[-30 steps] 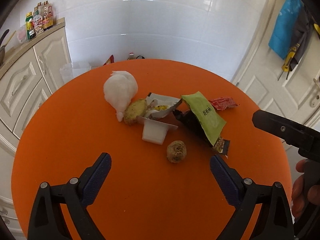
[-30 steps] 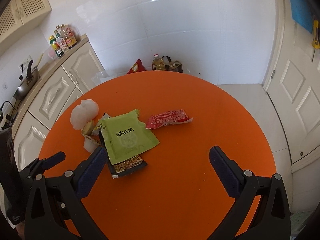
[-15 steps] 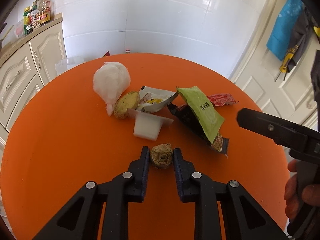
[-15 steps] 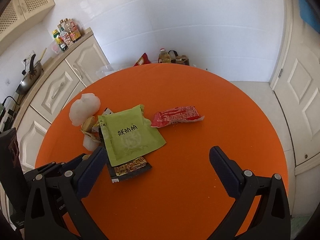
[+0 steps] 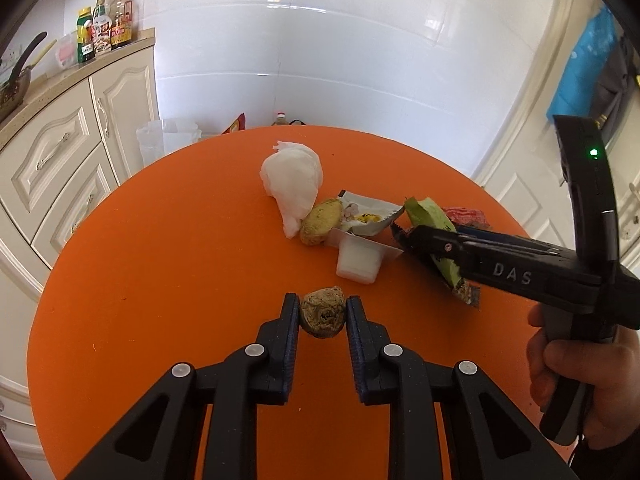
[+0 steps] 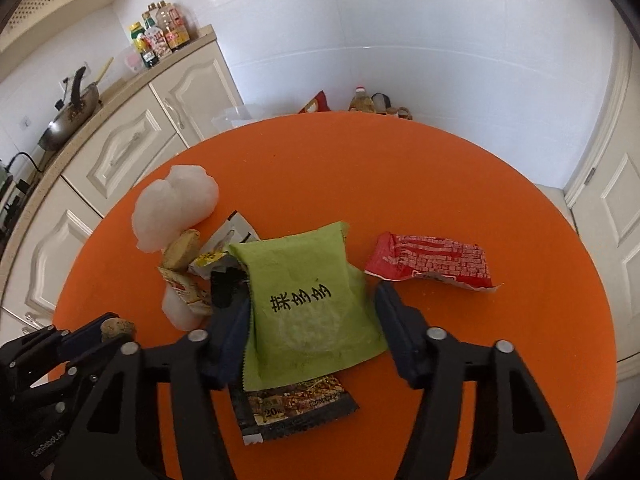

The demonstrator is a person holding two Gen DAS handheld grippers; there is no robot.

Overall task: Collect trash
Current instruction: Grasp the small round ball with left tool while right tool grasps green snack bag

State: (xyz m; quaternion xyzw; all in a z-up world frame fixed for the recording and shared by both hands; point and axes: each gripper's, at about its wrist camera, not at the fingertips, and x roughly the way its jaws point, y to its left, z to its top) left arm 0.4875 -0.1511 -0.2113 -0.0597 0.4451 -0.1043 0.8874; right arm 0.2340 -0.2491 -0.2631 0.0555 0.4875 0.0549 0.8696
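On the round orange table (image 5: 180, 260) lies a heap of trash. My left gripper (image 5: 323, 312) is shut on a brown, dried lump (image 5: 322, 316) that rests on the table; the lump (image 6: 116, 328) also shows at the lower left of the right wrist view. My right gripper (image 6: 308, 304) is low over a green packet (image 6: 304, 280) and its jaws are closing. The packet lies between the fingers, one at each side edge, with no clear squeeze. A dark packet (image 6: 296, 404) lies under the green one. A red wrapper (image 6: 432, 260) lies to the right.
A white crumpled bag (image 5: 292, 176), a yellowish food piece (image 5: 320, 222), a torn sachet (image 5: 368, 216) and a white cup (image 5: 358, 266) sit behind the lump. Cream cabinets (image 5: 60, 152) with bottles stand left. A hand (image 5: 576, 368) holds the right gripper. A door is at the right.
The left gripper moved forward and shut on the brown lump. The right gripper dropped over the green packet and its wide jaws narrowed around it.
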